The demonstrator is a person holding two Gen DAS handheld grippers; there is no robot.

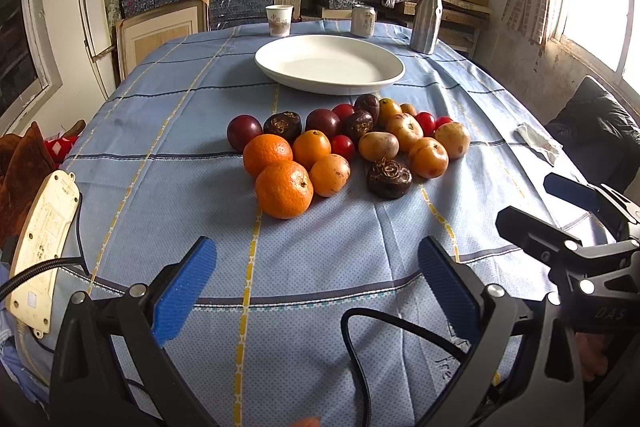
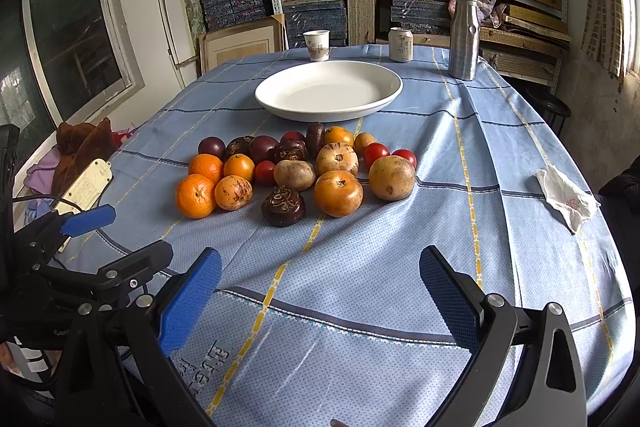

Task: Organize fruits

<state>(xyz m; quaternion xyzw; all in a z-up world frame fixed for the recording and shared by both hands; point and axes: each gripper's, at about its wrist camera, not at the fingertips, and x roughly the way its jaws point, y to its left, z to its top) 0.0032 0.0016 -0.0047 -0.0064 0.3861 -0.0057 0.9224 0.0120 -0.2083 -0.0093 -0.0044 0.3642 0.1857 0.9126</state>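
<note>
The left gripper (image 1: 318, 291) and the right gripper (image 2: 320, 301) are both held spread wide and empty above the near edge of the blue tablecloth (image 1: 180, 131). The fruits (image 1: 344, 147) are heaped mid-table, just before the empty white plate (image 1: 280, 69), untouched by either gripper.

Each hand-held gripper (image 1: 316, 291) (image 2: 320, 301) has black angular arms, silver screws, ribbed blue pads (image 1: 184, 291); a black cable (image 1: 360, 359) loops beneath the left.

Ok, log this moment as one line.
phase: pre-grasp | left tool: open, empty | right tool: open, empty | fruit pile: on tablecloth, untouched | white plate: empty, behind pile
</note>
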